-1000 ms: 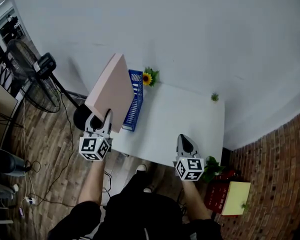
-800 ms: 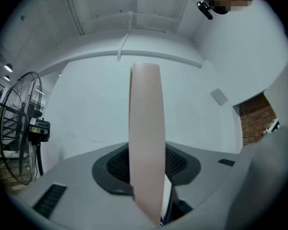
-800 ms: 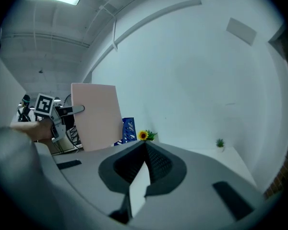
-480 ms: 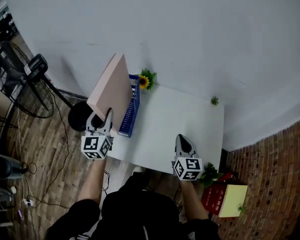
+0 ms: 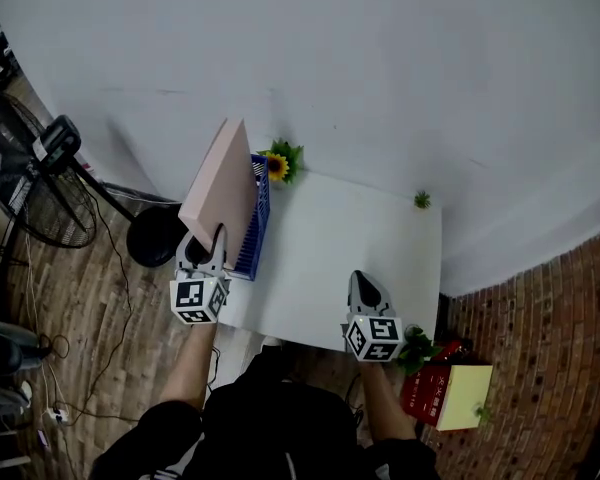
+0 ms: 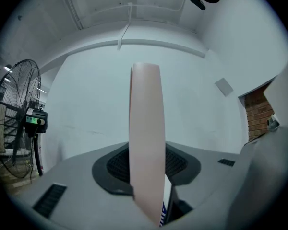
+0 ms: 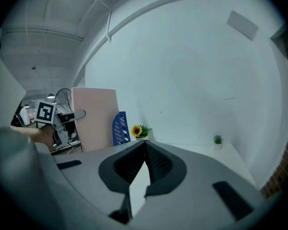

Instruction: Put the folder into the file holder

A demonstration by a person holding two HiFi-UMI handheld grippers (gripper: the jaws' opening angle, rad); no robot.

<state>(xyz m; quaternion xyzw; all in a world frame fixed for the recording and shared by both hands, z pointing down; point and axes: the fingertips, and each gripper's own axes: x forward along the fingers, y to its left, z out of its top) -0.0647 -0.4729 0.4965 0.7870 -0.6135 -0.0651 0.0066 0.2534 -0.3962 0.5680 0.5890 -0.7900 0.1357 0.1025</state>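
The pink folder (image 5: 220, 183) stands nearly upright on edge, with my left gripper (image 5: 202, 243) shut on its lower near corner. In the left gripper view the folder (image 6: 146, 138) fills the gap between the jaws. The blue mesh file holder (image 5: 254, 230) sits at the left end of the white table (image 5: 350, 238), and the folder is over its left side, hiding much of it. My right gripper (image 5: 365, 286) is shut and empty above the table's front edge. From the right gripper view (image 7: 145, 145) the folder (image 7: 96, 119) stands left of the file holder (image 7: 119, 128).
A sunflower pot (image 5: 278, 160) stands behind the file holder and a tiny green plant (image 5: 421, 199) at the table's far right corner. A floor fan (image 5: 25, 183) stands to the left. A red box with a yellow pad (image 5: 450, 393) lies on the floor at right.
My left gripper has carried the folder a little to the right, so it now overlaps more of the file holder. The right gripper has stayed in place.
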